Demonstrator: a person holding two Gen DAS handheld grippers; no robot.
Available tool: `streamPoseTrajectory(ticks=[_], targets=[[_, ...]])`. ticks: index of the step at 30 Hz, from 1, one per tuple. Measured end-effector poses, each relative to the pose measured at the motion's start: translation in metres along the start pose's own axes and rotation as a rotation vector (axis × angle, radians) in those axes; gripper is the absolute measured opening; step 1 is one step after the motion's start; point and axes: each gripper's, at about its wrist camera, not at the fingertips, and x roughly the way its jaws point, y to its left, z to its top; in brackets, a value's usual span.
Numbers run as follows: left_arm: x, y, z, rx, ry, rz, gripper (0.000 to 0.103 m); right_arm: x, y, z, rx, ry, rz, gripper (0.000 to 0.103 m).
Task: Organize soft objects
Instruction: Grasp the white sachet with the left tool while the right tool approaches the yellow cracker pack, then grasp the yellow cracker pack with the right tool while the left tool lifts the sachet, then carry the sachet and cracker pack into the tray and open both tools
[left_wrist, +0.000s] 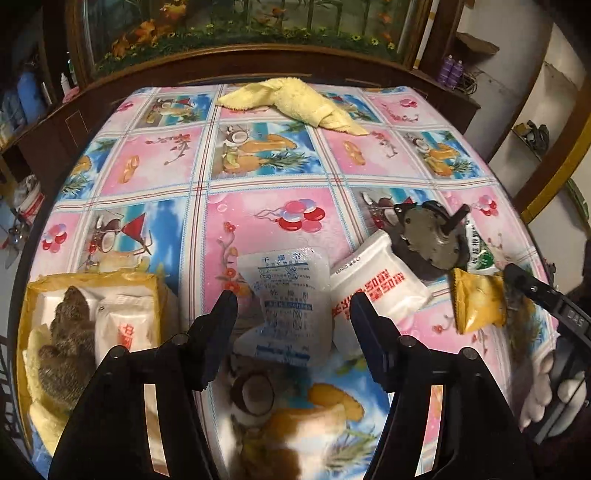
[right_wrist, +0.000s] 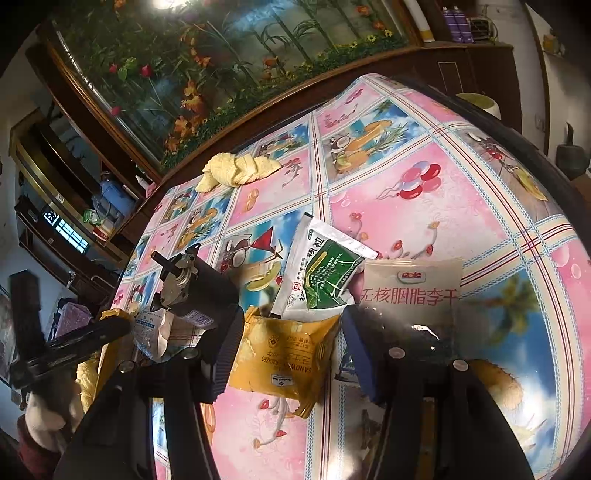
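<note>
1. Glossy plastic cloth printed with pink and blue fruit squares covers the table (left_wrist: 280, 177); it looks smooth and slightly wrinkled.
2. Soft packets, counted in the right wrist view: one crinkled yellow cracker packet (right_wrist: 284, 354), one flat white-and-green sachet (right_wrist: 321, 273), one clear-fronted Dole dried plum bag (right_wrist: 410, 291).
3. In the left wrist view, one translucent white desiccant sachet (left_wrist: 284, 295) lies at lower centre, touching one puffy white pouch with red lettering (left_wrist: 373, 288).
4. One fluffy pale yellow towel (left_wrist: 291, 101) lies bunched at the upper centre.
5. One yellow-lined box (left_wrist: 26, 314) at lower left holds a brown furry item (left_wrist: 68, 343) and a white packet; its lower edge is cut off.
6. One dark metal motor-like part (left_wrist: 428, 236) rests above the pouch.
7. The left gripper (left_wrist: 293, 306) jaws stand apart, empty, over the desiccant sachet.
8. The right gripper (right_wrist: 291, 352) jaws straddle the cracker packet; contact is hard to make out.
</note>
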Motion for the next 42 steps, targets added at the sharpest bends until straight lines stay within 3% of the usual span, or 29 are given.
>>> streamPoseTrajectory(ticks=[3, 5, 7, 10, 13, 17, 22, 28, 32, 36, 42], targets=[[0.032, -0.003, -0.004, 0.033, 0.055, 0.087, 0.064, 0.000, -0.001, 0.001, 0.009, -0.001, 0.000, 0.056], [0.036, 0.005, -0.006, 0.003, 0.055, 0.065, 0.064, -0.002, -0.002, 0.002, 0.012, -0.008, 0.004, 0.056], [0.034, 0.009, -0.009, -0.010, 0.078, 0.027, 0.049, -0.006, -0.004, 0.004, 0.018, -0.021, 0.014, 0.056], [0.021, 0.010, -0.018, -0.001, 0.065, 0.009, 0.043, -0.004, -0.005, 0.005, 0.021, -0.003, 0.036, 0.056], [0.001, 0.011, -0.029, -0.028, 0.053, -0.074, 0.037, 0.007, 0.001, 0.001, -0.005, 0.052, 0.057, 0.056], [-0.038, 0.010, -0.053, -0.048, 0.015, -0.157, 0.036, 0.024, 0.017, -0.008, -0.086, 0.123, 0.006, 0.056], [-0.088, 0.024, -0.092, -0.115, -0.052, -0.246, 0.036, 0.024, 0.038, -0.019, -0.218, 0.097, -0.060, 0.063], [-0.137, 0.056, -0.133, -0.232, -0.154, -0.308, 0.036, 0.021, 0.066, -0.046, -0.358, 0.163, 0.009, 0.059], [-0.159, 0.086, -0.154, -0.288, -0.191, -0.292, 0.036, 0.012, 0.087, -0.075, -0.420, 0.233, 0.049, 0.061], [-0.172, 0.116, -0.174, -0.347, -0.221, -0.256, 0.036, 0.007, 0.094, -0.084, -0.409, 0.258, 0.023, 0.072], [-0.185, 0.154, -0.205, -0.423, -0.254, -0.185, 0.036, 0.022, 0.112, -0.082, -0.442, 0.283, -0.054, 0.073]])
